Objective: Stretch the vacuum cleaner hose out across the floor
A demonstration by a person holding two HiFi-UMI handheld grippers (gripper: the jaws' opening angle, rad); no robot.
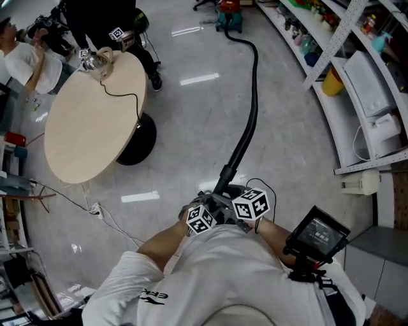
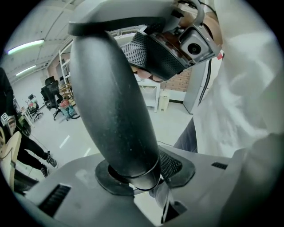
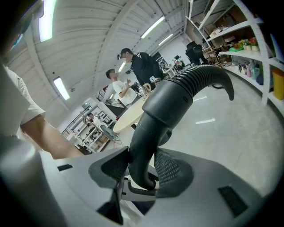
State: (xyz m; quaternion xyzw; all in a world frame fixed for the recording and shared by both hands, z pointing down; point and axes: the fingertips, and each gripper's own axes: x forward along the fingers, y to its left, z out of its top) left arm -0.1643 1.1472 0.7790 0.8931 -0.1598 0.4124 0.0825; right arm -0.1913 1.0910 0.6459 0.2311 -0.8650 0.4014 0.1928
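The black ribbed vacuum hose point(image 1: 250, 114) runs from the green vacuum cleaner point(image 1: 229, 15) at the far end of the floor down to me. Its smooth rigid end tube point(image 1: 225, 178) lies in both grippers, close to my body. My left gripper point(image 1: 209, 207) is shut on this tube point(image 2: 115, 102), whose lower end sits between the pads point(image 2: 171, 165). My right gripper point(image 1: 237, 198) grips the same tube point(image 3: 148, 137) just beside it, with both pads point(image 3: 171, 166) against it. The right gripper's body point(image 2: 177, 48) shows above in the left gripper view.
A round wooden table point(image 1: 95, 121) on a black base stands at the left, with people beyond it. White shelving point(image 1: 357, 70) full of goods lines the right side. A thin cable point(image 1: 95, 207) trails over the floor at the left. A small monitor point(image 1: 319, 235) hangs at my right.
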